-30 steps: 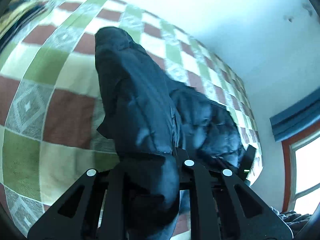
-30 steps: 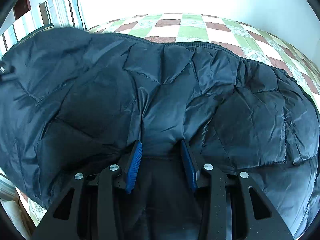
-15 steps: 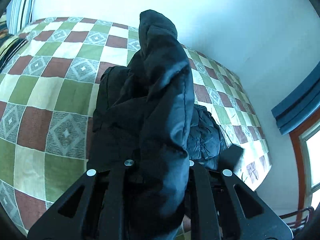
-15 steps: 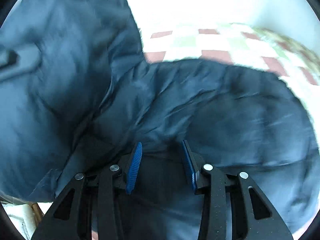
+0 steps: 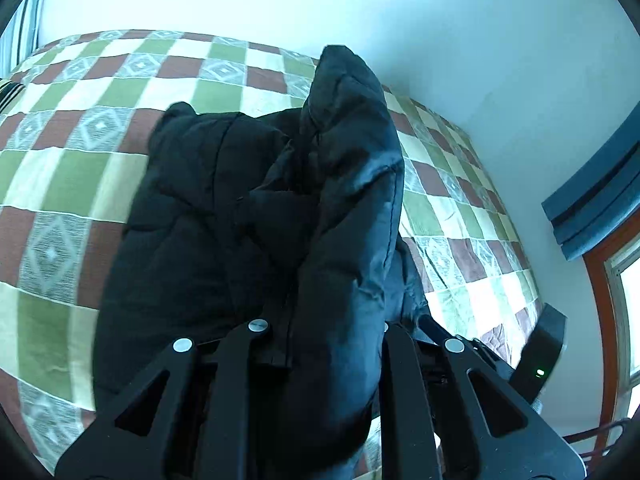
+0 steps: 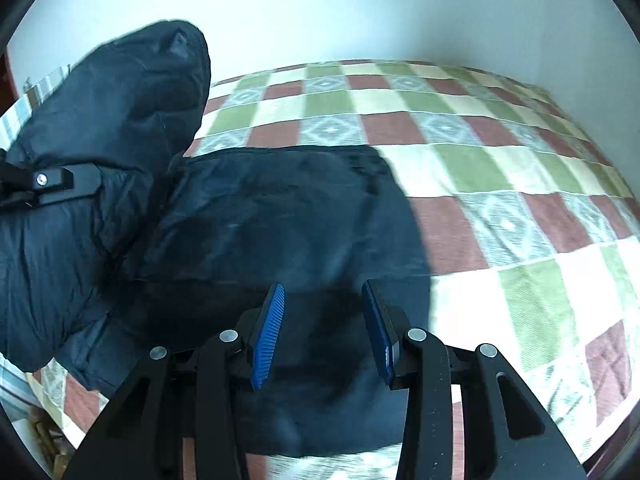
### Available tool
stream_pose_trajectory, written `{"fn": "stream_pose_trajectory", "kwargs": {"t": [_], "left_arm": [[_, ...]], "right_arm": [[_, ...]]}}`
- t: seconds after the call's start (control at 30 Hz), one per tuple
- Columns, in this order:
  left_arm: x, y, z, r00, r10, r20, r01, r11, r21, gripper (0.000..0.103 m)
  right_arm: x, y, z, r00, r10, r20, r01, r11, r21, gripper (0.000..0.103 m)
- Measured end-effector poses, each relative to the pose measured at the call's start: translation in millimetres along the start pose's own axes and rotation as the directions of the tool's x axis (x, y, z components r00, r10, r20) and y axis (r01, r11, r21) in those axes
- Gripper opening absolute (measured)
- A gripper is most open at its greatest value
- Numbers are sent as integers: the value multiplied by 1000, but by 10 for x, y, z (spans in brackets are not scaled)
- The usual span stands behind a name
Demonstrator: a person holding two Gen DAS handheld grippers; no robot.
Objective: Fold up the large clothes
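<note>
Now your left gripper (image 5: 320, 344) is pinched tight on a fold of the dark puffer jacket (image 5: 224, 216), which bulges up over its fingers and hides the tips. Ahead of that tool, the jacket's body lies on the checked bedspread (image 5: 72, 184). Your right gripper (image 6: 324, 332) has its blue pads (image 6: 270, 336) part-spread with jacket fabric filling the gap; pads look pressed into it. Left of that tool, a lifted sleeve stands up, your other gripper clamped on it. Bare bedspread lies to its right.
</note>
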State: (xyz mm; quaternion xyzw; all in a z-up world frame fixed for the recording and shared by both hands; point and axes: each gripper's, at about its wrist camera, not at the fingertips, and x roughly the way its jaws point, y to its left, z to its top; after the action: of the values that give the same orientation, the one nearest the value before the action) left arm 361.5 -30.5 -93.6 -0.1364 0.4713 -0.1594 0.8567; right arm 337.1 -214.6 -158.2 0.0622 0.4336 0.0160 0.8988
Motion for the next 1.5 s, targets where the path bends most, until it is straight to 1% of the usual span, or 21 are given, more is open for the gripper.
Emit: {"fn": "stream_pose_trajectory", "kwargs": {"t": [0.13, 0.23, 0.4, 0.5, 0.57, 0.67, 0.77, 0.8, 0.87, 0.9, 0.93, 1.0, 1.17, 1.23, 1.3, 1.4, 1.5], "left_arm": [[284, -199, -49, 1000, -4, -29, 4, 1000, -4, 15], [489, -344, -108, 999, 16, -34, -16, 1000, -2, 15], [787, -590, -285, 996, 84, -7, -83, 995, 48, 15], [925, -657, -375, 995, 98, 6, -98, 993, 61, 15], [968, -696, -421, 992, 120, 27, -122, 989, 81, 15], [914, -720, -433, 991, 126, 52, -130, 988, 88, 18], [847, -717, -439, 992, 109, 65, -114, 990, 84, 25], [847, -743, -443, 992, 107, 68, -113, 990, 89, 29], [817, -780, -460, 992, 102, 78, -110, 989, 103, 33], [801, -800, -464, 992, 99, 81, -107, 988, 109, 37], [773, -819, -467, 992, 90, 83, -100, 988, 114, 39], [704, -855, -475, 994, 67, 90, -77, 990, 115, 47], [464, -926, -500, 994, 2, 107, -15, 992, 122, 53], [314, -929, -490, 992, -12, 127, -5, 991, 133, 55], [145, -912, -470, 986, -4, 164, -21, 988, 152, 61], [-79, -801, -427, 972, 52, 227, -91, 982, 166, 67], [-241, -552, -364, 958, 115, 262, -159, 976, 151, 68]], "right_arm": [[-94, -200, -62, 1000, -19, -2, 19, 999, 41, 41], [-107, -341, -112, 999, -38, -6, 38, 998, 57, 42], [-97, -593, -198, 999, -47, -23, 49, 994, 94, 42], [-101, -705, -234, 998, -52, -29, 55, 993, 106, 42], [-105, -771, -245, 998, -55, -32, 58, 992, 115, 42], [-144, -857, -255, 998, -60, -28, 63, 990, 126, 42], [-189, -908, -245, 998, -62, -19, 64, 989, 134, 42], [-213, -919, -239, 998, -61, -13, 63, 988, 138, 42], [-243, -926, -230, 998, -61, -6, 62, 988, 143, 49], [-260, -928, -223, 998, -63, -1, 62, 988, 143, 51], [-284, -921, -215, 998, -68, 4, 67, 988, 140, 51], [-301, -923, -198, 998, -69, 9, 67, 988, 136, 51], [-393, -888, -155, 997, -67, 25, 63, 989, 134, 51], [-436, -852, -138, 997, -64, 32, 60, 990, 129, 51], [-475, -806, -115, 998, -55, 39, 49, 991, 125, 51], [-534, -697, -63, 998, -28, 51, 22, 993, 113, 51], [-577, -544, 3, 998, 1, 64, -7, 996, 90, 51]]}}
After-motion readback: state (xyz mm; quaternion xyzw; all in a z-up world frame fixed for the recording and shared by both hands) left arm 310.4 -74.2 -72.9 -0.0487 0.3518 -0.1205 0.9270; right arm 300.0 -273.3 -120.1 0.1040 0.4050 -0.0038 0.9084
